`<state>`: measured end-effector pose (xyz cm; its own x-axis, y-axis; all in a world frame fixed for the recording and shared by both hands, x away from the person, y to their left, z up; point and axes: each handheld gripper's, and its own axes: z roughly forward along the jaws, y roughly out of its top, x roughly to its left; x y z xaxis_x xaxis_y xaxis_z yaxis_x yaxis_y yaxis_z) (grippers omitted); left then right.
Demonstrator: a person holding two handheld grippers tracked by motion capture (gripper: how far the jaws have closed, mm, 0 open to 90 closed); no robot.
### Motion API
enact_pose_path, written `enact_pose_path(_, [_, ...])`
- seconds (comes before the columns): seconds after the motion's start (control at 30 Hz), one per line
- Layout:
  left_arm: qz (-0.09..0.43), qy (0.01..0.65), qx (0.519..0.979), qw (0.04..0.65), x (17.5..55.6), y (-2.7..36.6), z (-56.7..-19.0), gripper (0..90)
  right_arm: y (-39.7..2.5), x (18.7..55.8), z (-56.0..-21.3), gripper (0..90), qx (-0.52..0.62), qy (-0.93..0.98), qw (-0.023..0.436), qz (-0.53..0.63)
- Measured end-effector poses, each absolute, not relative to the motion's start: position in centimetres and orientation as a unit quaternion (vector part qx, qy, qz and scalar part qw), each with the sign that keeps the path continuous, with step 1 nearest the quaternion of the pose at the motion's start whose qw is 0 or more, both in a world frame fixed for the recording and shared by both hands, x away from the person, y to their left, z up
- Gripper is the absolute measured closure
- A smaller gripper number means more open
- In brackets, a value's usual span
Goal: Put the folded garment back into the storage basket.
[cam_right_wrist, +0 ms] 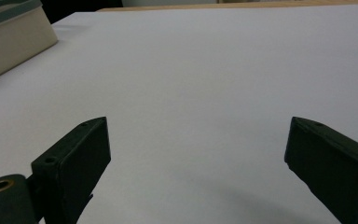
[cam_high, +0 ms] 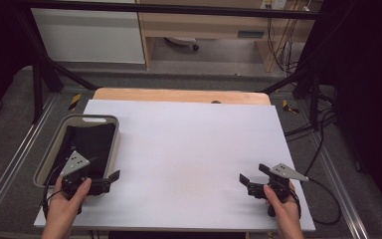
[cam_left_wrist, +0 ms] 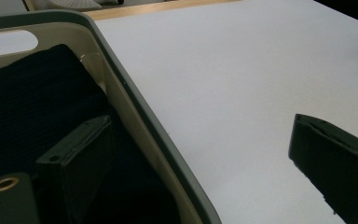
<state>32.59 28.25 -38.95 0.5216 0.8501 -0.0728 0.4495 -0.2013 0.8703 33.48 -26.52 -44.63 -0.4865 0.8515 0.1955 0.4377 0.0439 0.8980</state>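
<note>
White sheet laid over wooden tabletop. Black cables seen on grey floor at right. White cabinet and wooden shelving seen behind.

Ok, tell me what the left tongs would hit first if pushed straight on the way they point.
Probably the grey rim of the bin: the open left tongs straddle it, one jaw over the dark cloth inside, the other over the white table sheet. Height above the rim is unclear.
</note>
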Motion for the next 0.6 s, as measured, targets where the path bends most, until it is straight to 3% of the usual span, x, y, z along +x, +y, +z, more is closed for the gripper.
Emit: enact_pose_path(0.6, [0.215, 0.435, 0.745, 0.458, 32.5, 28.1, -39.0, 6.6, -24.0, 33.0, -45.0, 7.1, 0.426, 0.718, 0.195, 0.514])
